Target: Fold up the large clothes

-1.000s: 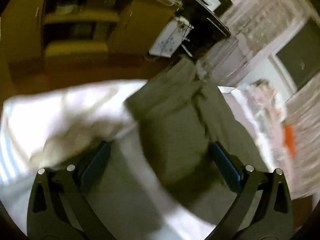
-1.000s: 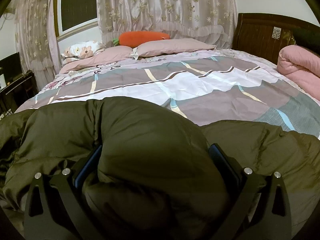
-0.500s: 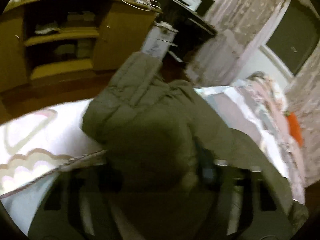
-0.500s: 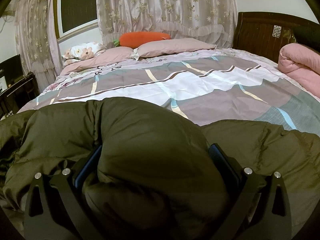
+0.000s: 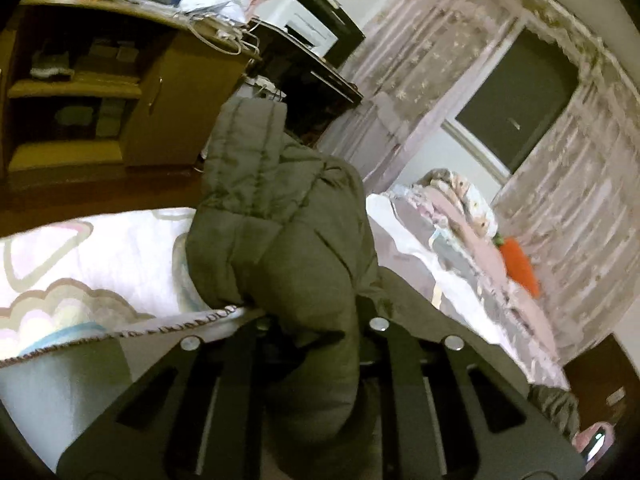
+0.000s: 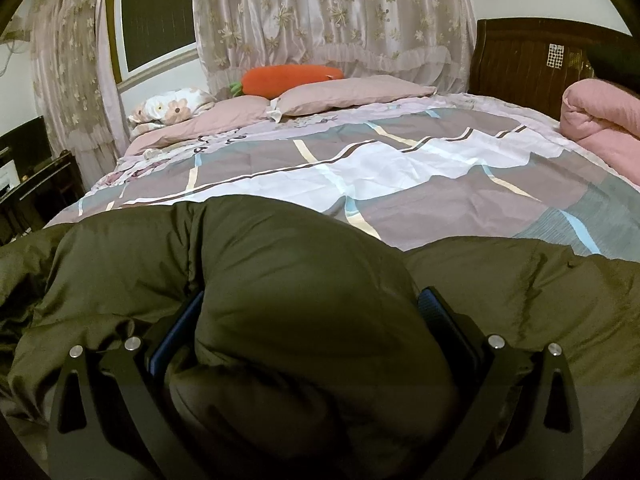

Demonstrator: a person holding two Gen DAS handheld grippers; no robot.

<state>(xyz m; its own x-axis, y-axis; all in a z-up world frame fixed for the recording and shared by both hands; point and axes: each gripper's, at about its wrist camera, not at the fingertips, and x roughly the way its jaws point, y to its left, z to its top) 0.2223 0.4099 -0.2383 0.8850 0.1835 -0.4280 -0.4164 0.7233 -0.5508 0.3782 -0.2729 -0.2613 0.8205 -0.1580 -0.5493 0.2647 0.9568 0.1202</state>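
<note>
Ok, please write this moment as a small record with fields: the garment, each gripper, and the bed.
garment: olive puffer jacket, lying on the near end of the bed, one part raised in the left wrist view
left gripper: shut on a bunched fold of the jacket
right gripper: jaws wide, a thick bulge of the jacket fills the gap
bed: patterned cover, pillows and an orange carrot plush at the far end

Olive-green quilted jacket [image 6: 304, 280], mauve-white-grey patchwork bedspread [image 6: 400, 168], orange carrot cushion [image 6: 292, 78], pink duvet [image 6: 604, 116]
</note>
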